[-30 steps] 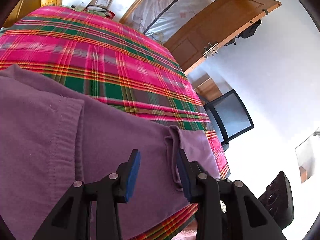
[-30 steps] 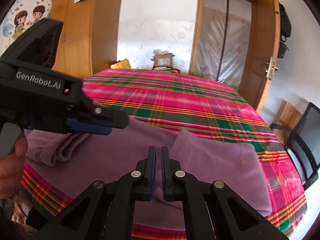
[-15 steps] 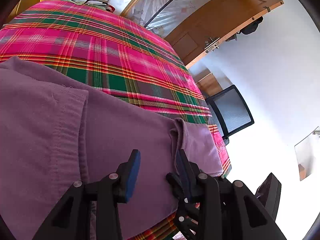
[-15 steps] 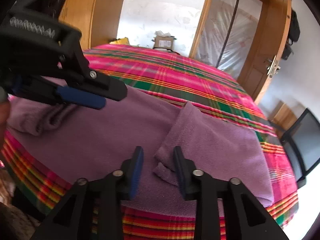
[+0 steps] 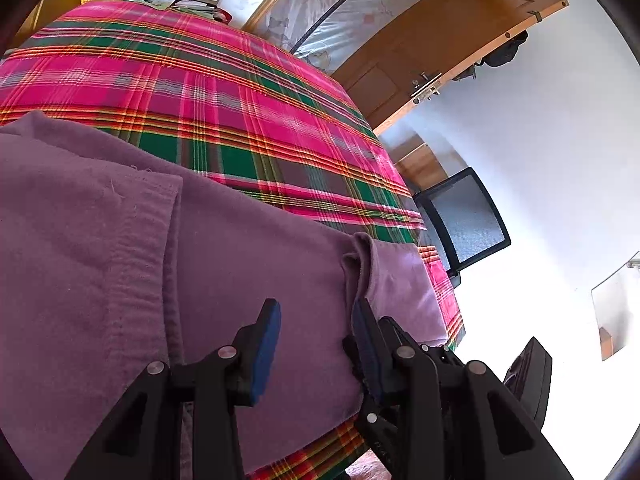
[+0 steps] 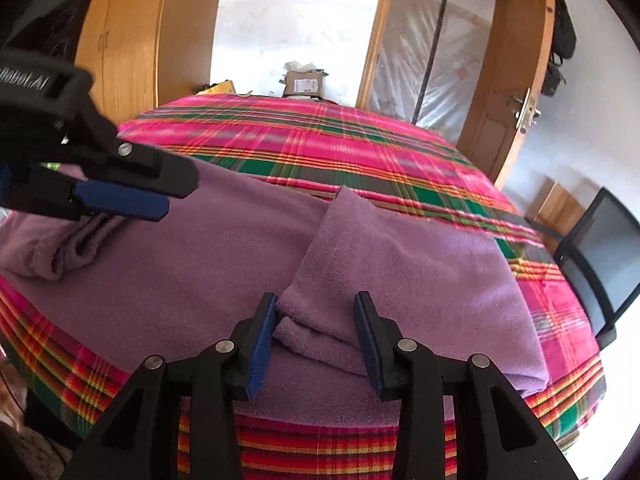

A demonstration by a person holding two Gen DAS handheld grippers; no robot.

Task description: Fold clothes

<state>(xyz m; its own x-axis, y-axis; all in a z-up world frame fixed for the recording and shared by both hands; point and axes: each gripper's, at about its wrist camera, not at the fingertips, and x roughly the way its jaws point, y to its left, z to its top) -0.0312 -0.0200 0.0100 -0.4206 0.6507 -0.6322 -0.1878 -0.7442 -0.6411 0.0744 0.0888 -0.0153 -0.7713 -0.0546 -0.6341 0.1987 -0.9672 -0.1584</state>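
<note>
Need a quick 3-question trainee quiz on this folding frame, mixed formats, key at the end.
1. True or false: the right hand-held gripper is clamped shut on the purple garment.
2. The folded-over flap lies on: A) the chair, B) the garment, C) the floor?
3. Fill in: the garment lies on a ____ bedspread.

Key: 1 false, both grippers are open, the left hand-held gripper too. 2 B. 3 plaid.

Both tongs, left (image 5: 316,320) and right (image 6: 316,316), are built of black plastic links, silver screws and blue pads (image 6: 262,344).
</note>
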